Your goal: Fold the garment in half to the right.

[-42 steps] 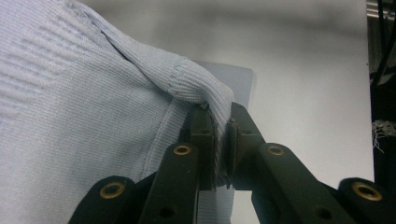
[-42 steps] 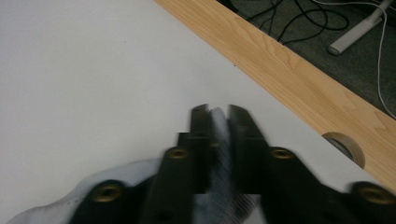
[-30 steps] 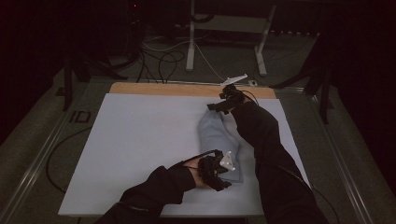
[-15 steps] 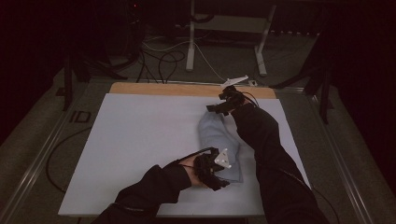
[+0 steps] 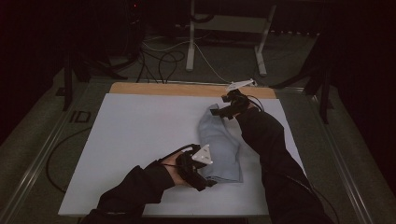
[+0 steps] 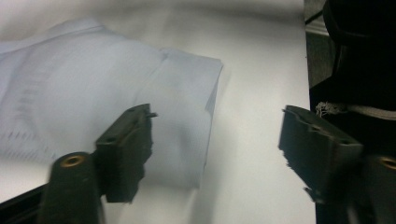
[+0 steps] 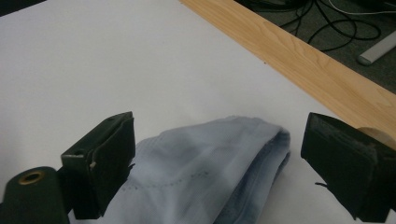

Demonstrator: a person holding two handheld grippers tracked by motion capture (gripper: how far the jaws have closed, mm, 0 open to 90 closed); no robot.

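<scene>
Jaws on the left gripper point(image 6: 217, 154) are spread wide and have just been opening, with nothing pinched between them: in the left gripper view one black pad sits over the near corner of the folded pale blue cloth garment point(image 6: 116, 93) and the other hangs over bare table, so the cloth's edge lies in the gap but neither pad presses on it. Over on the right gripper point(image 7: 217, 163) it's the same deal, jaws standing wide apart, the rounded far end of the pale blue garment point(image 7: 219, 163) lying loose between them, not clamped as far as I can see. From the high view, the left gripper point(image 5: 205, 179) with its grey three-cornered plate sits at the near end of the garment point(image 5: 222, 144), and the right gripper point(image 5: 223, 111) is at the far end, close to the strip of light wood point(image 5: 154, 88) along the back edge. The garment lies flat as a longish folded bundle, right of centre on the white tabletop point(image 5: 135, 140), running from near to far. Both dark-sleeved forearms come in from the bottom. Beyond the table there's dark floor with black cables point(image 5: 161, 60) and the pale legs of a stand point(image 5: 191, 35).
</scene>
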